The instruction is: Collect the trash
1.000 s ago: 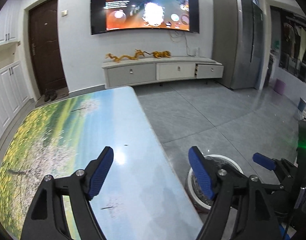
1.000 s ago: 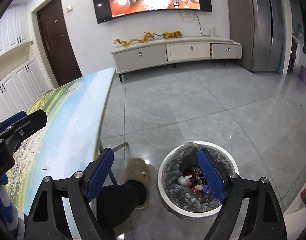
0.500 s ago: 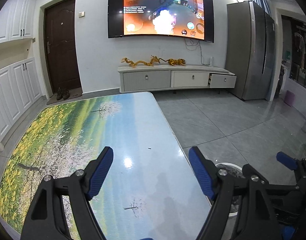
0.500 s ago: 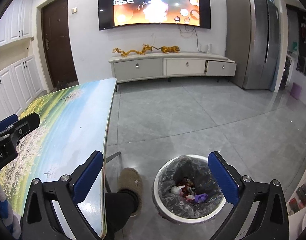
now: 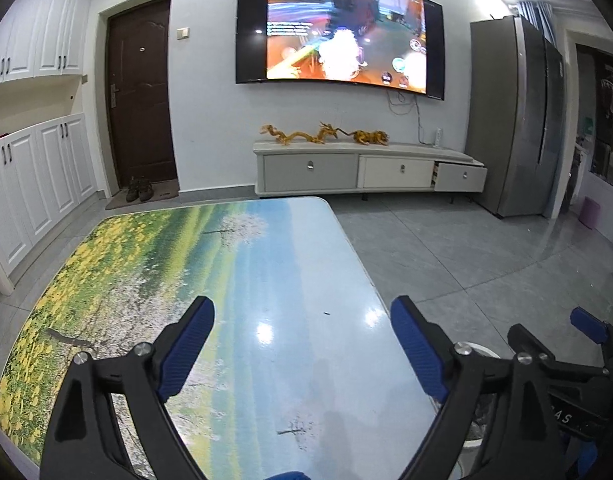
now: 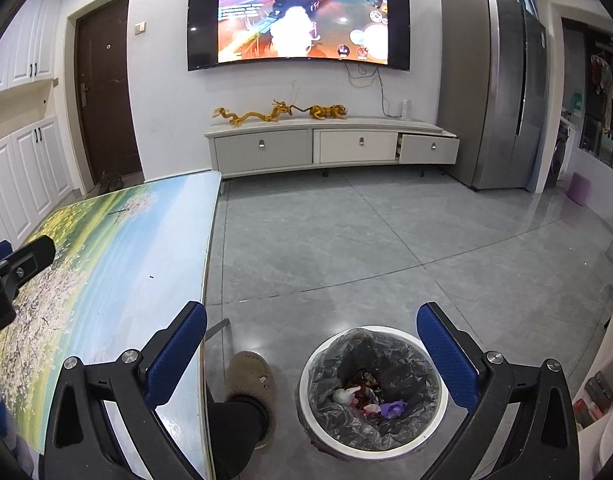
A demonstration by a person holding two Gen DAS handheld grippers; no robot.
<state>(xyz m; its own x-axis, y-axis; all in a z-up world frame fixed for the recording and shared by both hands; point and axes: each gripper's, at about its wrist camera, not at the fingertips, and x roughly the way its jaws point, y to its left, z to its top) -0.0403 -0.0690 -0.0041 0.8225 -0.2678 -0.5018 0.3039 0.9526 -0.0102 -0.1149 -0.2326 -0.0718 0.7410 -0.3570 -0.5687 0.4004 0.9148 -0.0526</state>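
One round white waste bin lined with a grey plastic bag (image 6: 372, 390) stands on the grey tiled floor just right of the table, holding a small heap of crumpled wrappers (image 6: 366, 396). Above it the right gripper (image 6: 312, 354) is spread wide and empty. The left gripper (image 5: 302, 344), its jaws having just opened further, hangs empty over the one landscape-printed glossy table (image 5: 210, 280). One tan slipper (image 6: 250, 380) lies between table and bin.
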